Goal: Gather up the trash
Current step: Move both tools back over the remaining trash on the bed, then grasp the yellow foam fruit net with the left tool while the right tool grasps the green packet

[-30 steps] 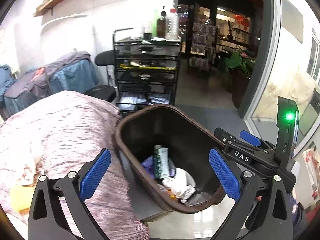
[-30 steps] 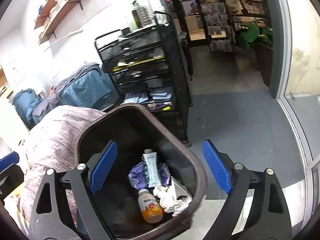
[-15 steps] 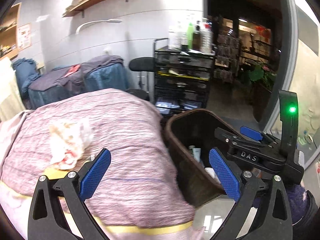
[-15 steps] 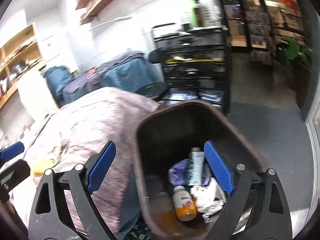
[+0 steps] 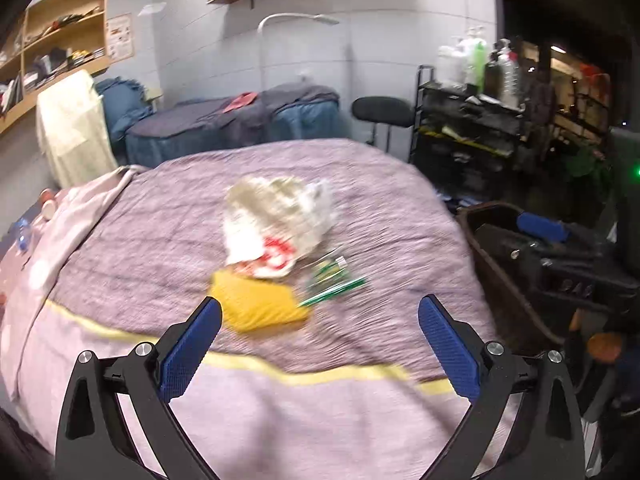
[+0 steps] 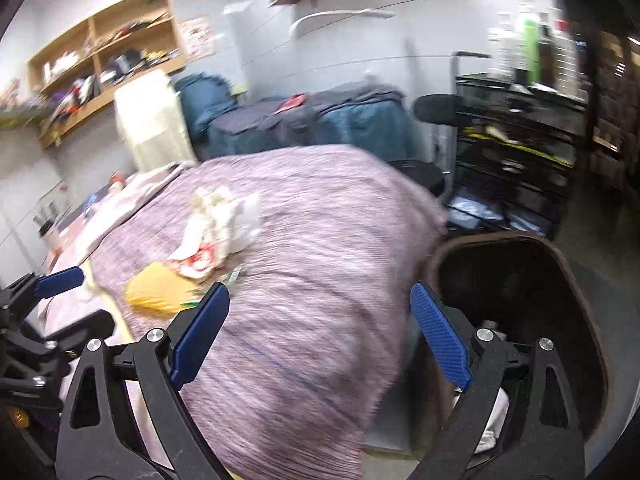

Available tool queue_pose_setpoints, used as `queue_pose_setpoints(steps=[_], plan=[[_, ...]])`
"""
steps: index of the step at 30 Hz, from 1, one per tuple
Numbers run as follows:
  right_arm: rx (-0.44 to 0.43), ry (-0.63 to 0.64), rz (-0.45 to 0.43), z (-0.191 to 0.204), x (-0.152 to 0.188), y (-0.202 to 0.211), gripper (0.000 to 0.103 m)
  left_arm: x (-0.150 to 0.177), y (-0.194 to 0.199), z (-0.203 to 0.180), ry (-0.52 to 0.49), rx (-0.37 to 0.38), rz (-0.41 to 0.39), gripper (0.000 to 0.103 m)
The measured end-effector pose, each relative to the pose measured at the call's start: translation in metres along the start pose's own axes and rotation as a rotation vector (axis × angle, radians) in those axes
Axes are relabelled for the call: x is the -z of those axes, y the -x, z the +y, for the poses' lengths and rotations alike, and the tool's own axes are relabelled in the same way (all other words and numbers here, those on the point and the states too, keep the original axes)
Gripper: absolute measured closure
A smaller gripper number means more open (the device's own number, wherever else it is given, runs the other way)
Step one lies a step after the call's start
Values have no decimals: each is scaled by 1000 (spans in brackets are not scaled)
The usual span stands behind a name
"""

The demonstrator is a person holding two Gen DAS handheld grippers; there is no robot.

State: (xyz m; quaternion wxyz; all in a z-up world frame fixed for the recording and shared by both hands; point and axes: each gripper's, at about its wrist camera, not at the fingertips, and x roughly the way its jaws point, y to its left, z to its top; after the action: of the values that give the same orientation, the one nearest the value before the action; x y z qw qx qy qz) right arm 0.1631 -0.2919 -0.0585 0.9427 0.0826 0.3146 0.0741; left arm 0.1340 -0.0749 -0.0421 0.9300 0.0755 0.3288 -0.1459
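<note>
- The left gripper point(image 5: 320, 344) hangs over the near edge of a bed covered in a mauve, finely striped blanket point(image 5: 360, 208), its blue-padded jaws spread wide with nothing between them.
- The trash lies together on the blanket, ahead of the left gripper: a crumpled white plastic bag with red print point(image 5: 276, 224), a flat yellow packet point(image 5: 258, 308) touching the bag's near edge, and a small green and white wrapper point(image 5: 332, 278) just right of the packet.
- The right gripper point(image 6: 320, 340) is also wide apart and holds nothing; it sits over the right side of the bed, with its right finger point(image 6: 440, 340) in front of the rim of a dark brown plastic trash bin point(image 6: 576, 280).
- The trash bin stands just beside the bed's right edge; its contents are mostly hidden behind the gripper.
- In the right wrist view the white plastic bag point(image 6: 224, 216) and yellow packet point(image 6: 160, 292) lie to the left of the right gripper, with the left gripper point(image 6: 56, 284) at the far left edge.
- Both views are motion-blurred.
</note>
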Motion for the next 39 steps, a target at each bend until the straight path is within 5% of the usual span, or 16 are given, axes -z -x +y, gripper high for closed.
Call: queue_pose_setpoints(steps=[10,22,28,33,35,39], plan=[[-93,161,145,57,-9,-45,12,15,-15,61,57,-57,112,6],[-84,320,366,101,-15,-112,13,3,-62,85,87,22,247,6],[-100,336,451,103,-14,-140,29,-4,-83,95,158,101,303,6],[-127,303,485,97,-13,-153,66,-8,-98,91,153,91,324,7],[-138,285,494,92,-13,-157,82,-9,-101,91,157,85,320,18],[-147,260,478,86,-13,-154,88,-8,-103,90,147,68,321,42]])
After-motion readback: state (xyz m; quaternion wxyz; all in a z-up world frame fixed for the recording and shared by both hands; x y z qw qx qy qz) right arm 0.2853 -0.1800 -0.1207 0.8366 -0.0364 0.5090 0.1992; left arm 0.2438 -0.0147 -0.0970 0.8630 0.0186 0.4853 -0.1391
